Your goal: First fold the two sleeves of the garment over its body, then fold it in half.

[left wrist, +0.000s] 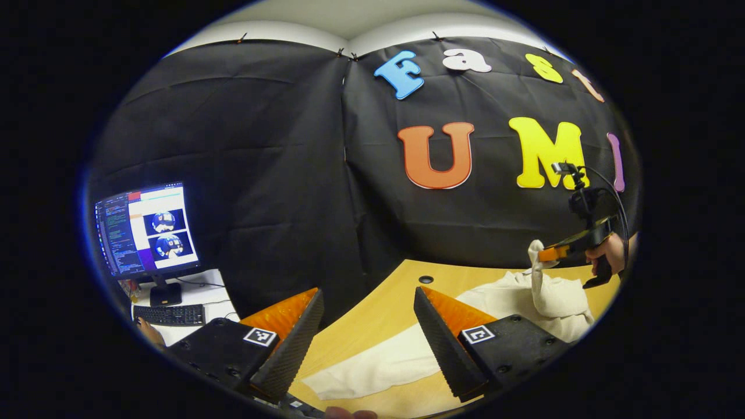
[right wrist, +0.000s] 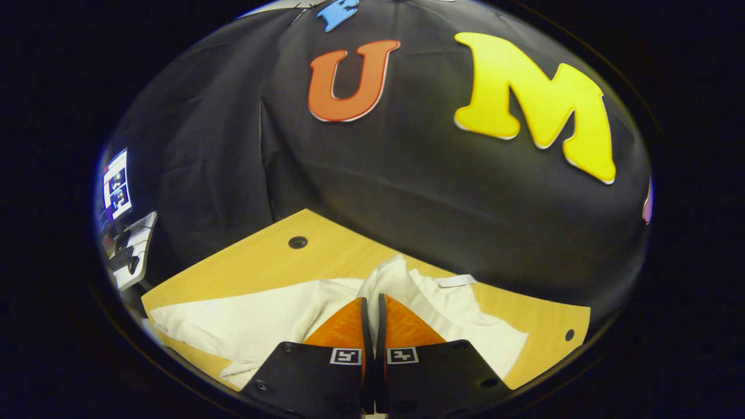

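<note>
Jaws of the right gripper (right wrist: 372,317) are pinched on a lifted sleeve (right wrist: 389,276) of the white garment (right wrist: 250,326), spread on the bench (right wrist: 262,262); the left gripper (left wrist: 366,331) is held wide, empty. Sleeve-folding is judged underway: laying it over the body is called for next. The garment's near edge is cut off.

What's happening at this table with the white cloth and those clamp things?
A person is folding a white garment on a wooden table with two handheld grippers. The right gripper is shut on a pinch of the fabric, lifted off the table. The left gripper hangs open above the garment's other end.
</note>
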### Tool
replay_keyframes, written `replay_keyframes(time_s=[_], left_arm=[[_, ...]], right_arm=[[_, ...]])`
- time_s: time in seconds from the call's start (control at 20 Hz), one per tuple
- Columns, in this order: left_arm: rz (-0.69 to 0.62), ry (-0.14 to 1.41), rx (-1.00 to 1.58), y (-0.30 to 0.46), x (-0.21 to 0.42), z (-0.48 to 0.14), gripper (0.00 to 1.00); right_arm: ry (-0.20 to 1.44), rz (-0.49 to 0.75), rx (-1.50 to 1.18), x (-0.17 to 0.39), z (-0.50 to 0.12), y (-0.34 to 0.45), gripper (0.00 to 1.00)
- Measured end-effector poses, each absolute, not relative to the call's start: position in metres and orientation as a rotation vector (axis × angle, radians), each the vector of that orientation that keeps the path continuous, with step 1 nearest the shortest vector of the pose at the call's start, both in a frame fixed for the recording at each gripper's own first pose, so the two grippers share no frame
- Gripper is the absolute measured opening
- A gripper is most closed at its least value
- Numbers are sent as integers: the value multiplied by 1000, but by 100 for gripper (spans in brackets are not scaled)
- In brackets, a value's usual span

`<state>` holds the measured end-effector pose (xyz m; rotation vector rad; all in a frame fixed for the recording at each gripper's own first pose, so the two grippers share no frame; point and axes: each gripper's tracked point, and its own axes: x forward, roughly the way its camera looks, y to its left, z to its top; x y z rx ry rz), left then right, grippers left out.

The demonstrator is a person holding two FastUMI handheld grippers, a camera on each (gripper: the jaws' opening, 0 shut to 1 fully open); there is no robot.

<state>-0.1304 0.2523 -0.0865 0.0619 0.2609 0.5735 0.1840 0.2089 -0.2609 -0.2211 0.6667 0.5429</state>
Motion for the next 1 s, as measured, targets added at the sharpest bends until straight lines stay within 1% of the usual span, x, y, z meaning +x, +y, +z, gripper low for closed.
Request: replay_keyframes(time_s=[0.15, 0.35, 0.4, 0.45, 0.5, 0.65, 0.7, 0.85, 0.9, 0.95, 1.0], left_arm=[[606, 287, 74, 269, -147, -95, 99], [621, 312, 64, 281, -155, -102, 99], [614, 321, 63, 280, -154, -106, 99], [608, 327, 65, 280, -153, -109, 99], [600, 328, 70, 280, -150, -109, 99], [568, 313, 79, 277, -142, -106, 99], [559, 308, 77, 276, -140, -104, 99], [539, 295, 64, 273, -134, -104, 99], [533, 292, 68, 272, -133, -105, 99], [527, 289, 73, 272, -134, -107, 99], [519, 287, 83, 272, -136, -106, 99]], right_arm=[[709, 559, -225, 182, -305, 246, 1], [751, 495, -209, 187, -347, 267, 0], [753, 489, -196, 188, -352, 269, 5], [753, 484, -181, 189, -354, 270, 6], [752, 485, -166, 188, -354, 272, 12], [740, 512, -108, 182, -339, 283, 14], [734, 517, -106, 179, -334, 284, 20], [692, 570, -99, 162, -308, 285, 33], [669, 582, -101, 157, -295, 283, 43], [642, 593, -99, 150, -280, 279, 51], [611, 601, -95, 145, -264, 274, 63]])
